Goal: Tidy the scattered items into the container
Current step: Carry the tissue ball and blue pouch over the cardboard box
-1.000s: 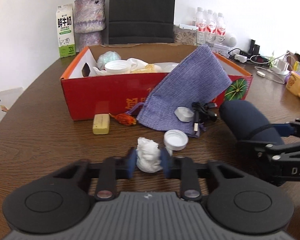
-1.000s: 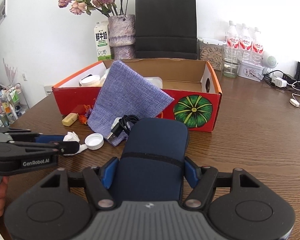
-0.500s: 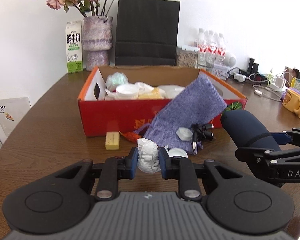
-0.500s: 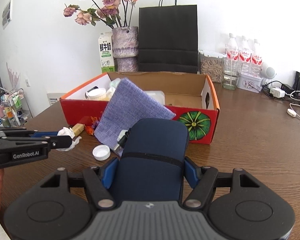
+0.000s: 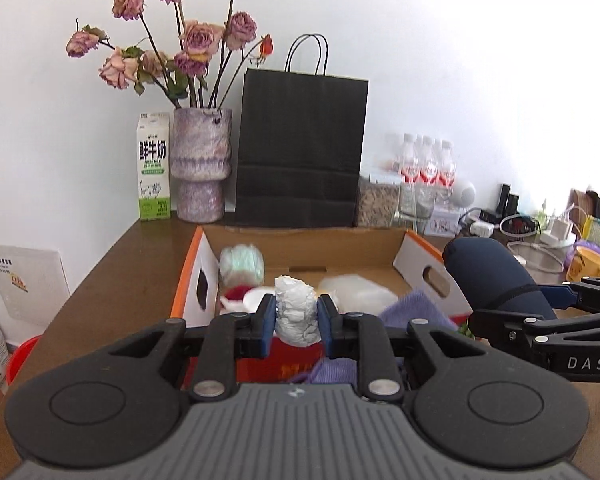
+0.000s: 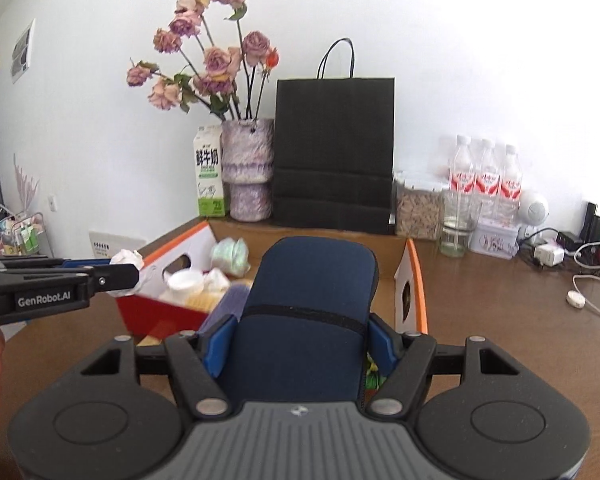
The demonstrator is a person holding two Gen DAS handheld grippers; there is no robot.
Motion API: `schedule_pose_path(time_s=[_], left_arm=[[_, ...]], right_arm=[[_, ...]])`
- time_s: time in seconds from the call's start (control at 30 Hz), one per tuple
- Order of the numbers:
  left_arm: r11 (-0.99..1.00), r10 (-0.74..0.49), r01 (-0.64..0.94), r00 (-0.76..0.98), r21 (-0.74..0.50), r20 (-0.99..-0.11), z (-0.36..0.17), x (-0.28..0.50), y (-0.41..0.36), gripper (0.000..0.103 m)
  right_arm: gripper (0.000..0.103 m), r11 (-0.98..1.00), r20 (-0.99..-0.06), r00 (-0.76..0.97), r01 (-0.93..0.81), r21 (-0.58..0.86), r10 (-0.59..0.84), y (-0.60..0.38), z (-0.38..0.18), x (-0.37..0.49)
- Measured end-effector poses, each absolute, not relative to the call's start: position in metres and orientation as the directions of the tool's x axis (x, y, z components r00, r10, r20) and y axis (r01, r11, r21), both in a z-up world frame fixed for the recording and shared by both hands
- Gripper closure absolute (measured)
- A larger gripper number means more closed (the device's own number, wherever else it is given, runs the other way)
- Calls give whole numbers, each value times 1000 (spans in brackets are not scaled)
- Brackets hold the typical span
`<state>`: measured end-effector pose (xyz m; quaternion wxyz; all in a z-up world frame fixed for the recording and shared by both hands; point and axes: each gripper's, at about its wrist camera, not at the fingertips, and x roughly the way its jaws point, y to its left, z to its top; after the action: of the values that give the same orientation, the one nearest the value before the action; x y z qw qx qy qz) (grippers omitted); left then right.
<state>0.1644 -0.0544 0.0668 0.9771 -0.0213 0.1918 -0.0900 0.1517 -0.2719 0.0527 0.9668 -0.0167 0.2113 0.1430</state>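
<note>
My left gripper [image 5: 297,314] is shut on a crumpled white tissue wad [image 5: 296,310], held in the air at the near wall of the red and orange cardboard box [image 5: 188,276]. My right gripper [image 6: 298,338] is shut on a dark blue soft case [image 6: 312,304], also lifted, in front of the box [image 6: 414,280]. From the right wrist view the left gripper [image 6: 126,270] with the tissue wad [image 6: 127,258] hangs by the box's left end. Inside the box lie a pale green bundle [image 5: 242,264], a white cup [image 6: 186,282] and a plastic bag [image 5: 356,290]. A purple cloth [image 5: 416,312] drapes over the near wall.
Behind the box stand a black paper bag [image 5: 300,152], a vase of dried roses [image 5: 201,164], a milk carton [image 5: 153,166], water bottles [image 6: 486,178], a jar [image 6: 418,206] and a glass [image 6: 456,224]. Cables and chargers [image 6: 580,264] lie on the brown table at the right.
Both grippers rose from table level with their loads and now point over the box; the bottle caps, yellow block and black cable on the table dropped out of view.
</note>
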Motion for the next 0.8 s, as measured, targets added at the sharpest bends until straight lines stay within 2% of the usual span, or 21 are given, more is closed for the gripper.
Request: schedule_pose_path(time_s=[0.2, 0.4, 0.8], left_arm=[[983, -181, 158, 925, -97, -334, 78, 194, -54, 80], [983, -180, 153, 924, -105, -336, 79, 234, -58, 80], [986, -163, 127, 891, -113, -423, 53, 329, -71, 80]], right_arm=[[35, 966, -385, 889, -256, 32, 248, -273, 65, 191], [35, 973, -387, 894, -228, 40, 225, -277, 66, 240], [35, 973, -497, 839, -223, 60, 223, -276, 24, 334]])
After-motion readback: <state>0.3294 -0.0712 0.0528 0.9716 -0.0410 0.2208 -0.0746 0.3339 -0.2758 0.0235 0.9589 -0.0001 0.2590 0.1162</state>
